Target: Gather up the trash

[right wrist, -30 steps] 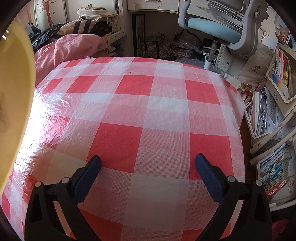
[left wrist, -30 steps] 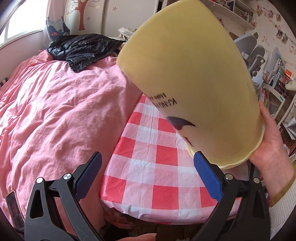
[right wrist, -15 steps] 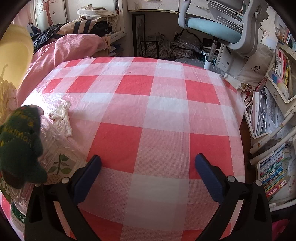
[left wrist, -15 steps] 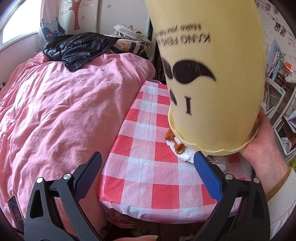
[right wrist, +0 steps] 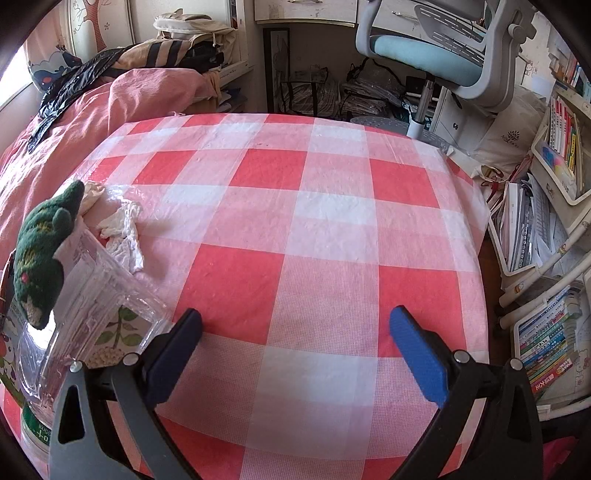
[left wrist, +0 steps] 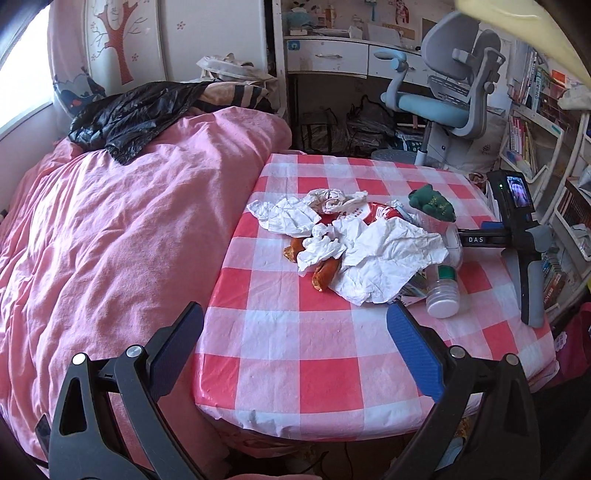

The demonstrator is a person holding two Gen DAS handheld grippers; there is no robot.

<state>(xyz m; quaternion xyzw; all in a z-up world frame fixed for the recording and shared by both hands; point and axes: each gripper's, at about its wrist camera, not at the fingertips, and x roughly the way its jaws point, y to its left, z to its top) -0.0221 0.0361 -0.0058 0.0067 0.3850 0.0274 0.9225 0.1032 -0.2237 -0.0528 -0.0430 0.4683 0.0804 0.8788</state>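
Observation:
A pile of trash lies on the red-and-white checked table (left wrist: 295, 332): crumpled white paper (left wrist: 380, 254), a red wrapper (left wrist: 373, 212), orange-brown food scraps (left wrist: 325, 273), a clear plastic bottle (left wrist: 443, 291) and a green plush toy (left wrist: 432, 203). My left gripper (left wrist: 295, 343) is open and empty, in front of the pile. My right gripper (right wrist: 295, 343) is open and empty over bare cloth; the toy (right wrist: 40, 258), a clear container (right wrist: 92, 310) and crumpled paper (right wrist: 122, 229) lie at its left. The yellow bin's rim (left wrist: 524, 33) shows at the top right.
A pink bed (left wrist: 110, 240) with a black jacket (left wrist: 129, 114) adjoins the table's left side. A grey-blue desk chair (left wrist: 443, 103) stands behind the table. Bookshelves (right wrist: 554, 147) line the right. The right gripper's body (left wrist: 517, 236) rests at the table's right edge.
The yellow bin was tipped over the table and lifted away up and right, leaving the pile of trash spilled on the cloth. Both grippers stayed open and still.

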